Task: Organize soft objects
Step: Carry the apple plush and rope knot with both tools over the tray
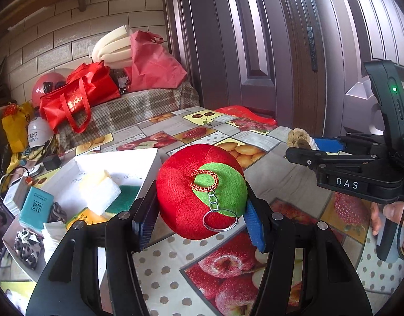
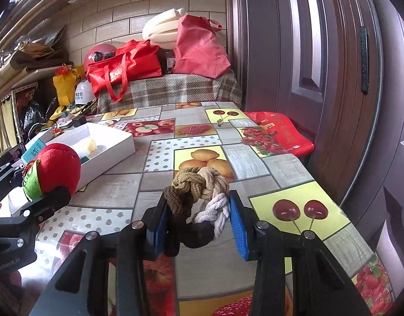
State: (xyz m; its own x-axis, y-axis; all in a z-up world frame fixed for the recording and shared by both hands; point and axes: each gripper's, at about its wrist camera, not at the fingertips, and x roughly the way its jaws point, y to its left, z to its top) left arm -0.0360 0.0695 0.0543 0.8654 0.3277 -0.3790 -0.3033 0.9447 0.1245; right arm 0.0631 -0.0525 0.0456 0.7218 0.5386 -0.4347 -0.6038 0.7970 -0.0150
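Observation:
My left gripper (image 1: 200,217) is shut on a red plush apple (image 1: 186,192) with a green patch and a key ring, held above the table next to the white box (image 1: 149,163). The apple also shows in the right wrist view (image 2: 59,167). My right gripper (image 2: 198,223) is shut on a knotted rope toy (image 2: 199,192) of brown, tan and white cord, above the table. The right gripper also shows in the left wrist view (image 1: 307,150), to the right of the apple. The white box (image 2: 115,150) holds a white foam block (image 1: 99,189) and a green sponge (image 1: 124,197).
The table has a fruit-print cloth (image 2: 202,137). A teal box (image 1: 36,208) and small clutter lie left of the white box. Red bags (image 2: 123,71) sit on a plaid-covered bench (image 2: 170,89) behind. A dark door (image 2: 294,52) stands at right, a red bag (image 2: 280,134) beside the table edge.

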